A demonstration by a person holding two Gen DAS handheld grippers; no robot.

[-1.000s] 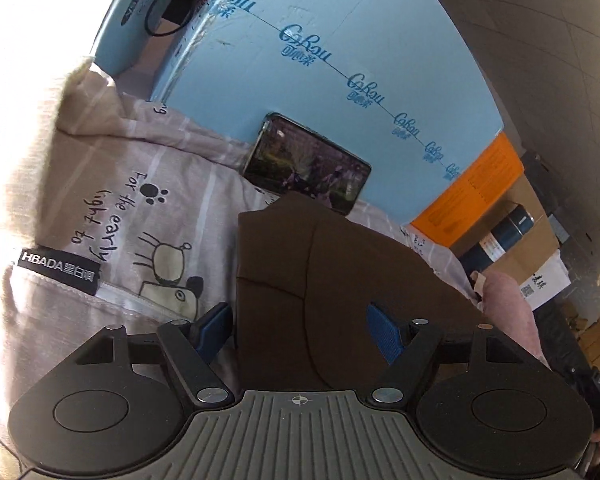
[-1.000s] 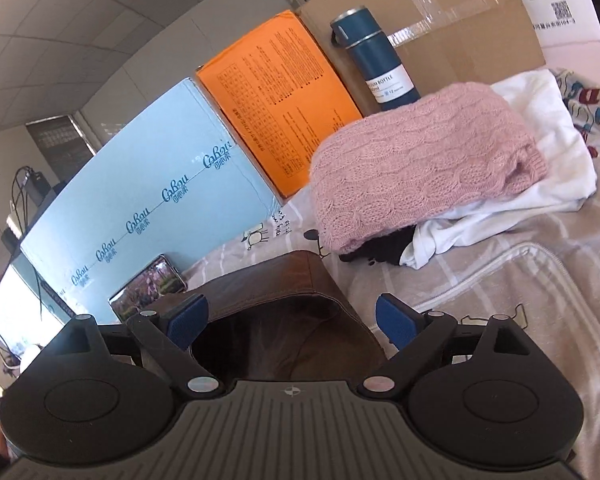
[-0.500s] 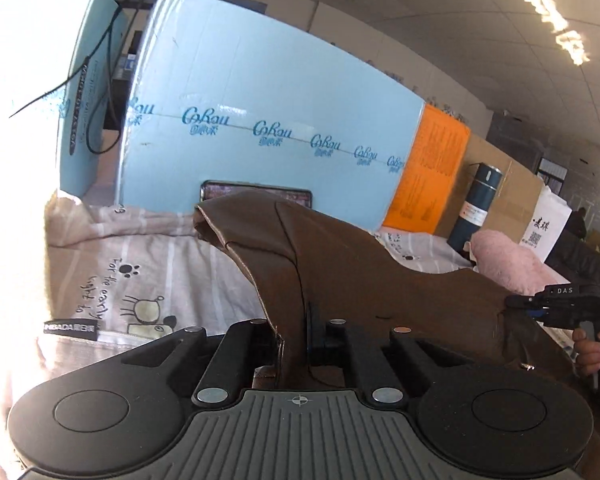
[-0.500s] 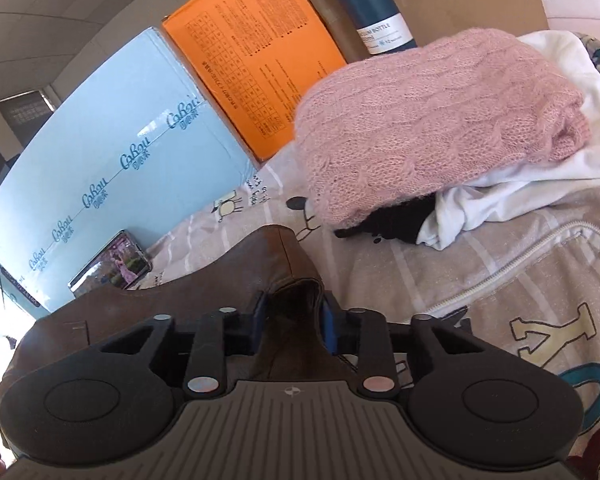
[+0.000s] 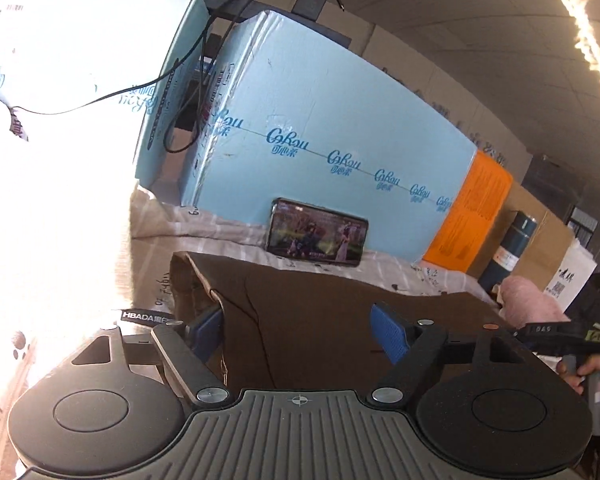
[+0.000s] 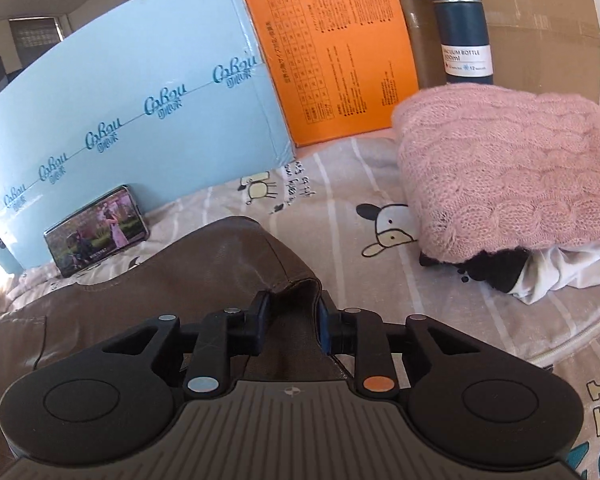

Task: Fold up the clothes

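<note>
We spread a brown leather-look garment (image 6: 204, 280) across the cartoon-print striped bedsheet (image 6: 340, 200), low in both views. Our left gripper (image 5: 300, 330) is opening, its jaws clear of the cloth; our right gripper (image 6: 292, 322) loosens on a raised fold. Best let both edges settle flat. The propped phone (image 6: 96, 236) and pink knitted sweater (image 6: 508, 168) crowd the far side.

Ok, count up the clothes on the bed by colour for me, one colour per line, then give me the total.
Brown: 1, the brown garment
Pink: 1, the pink knit sweater
White: 1, the white garment
Black: 1, the black item, mostly hidden under the sweater
Total: 4
</note>
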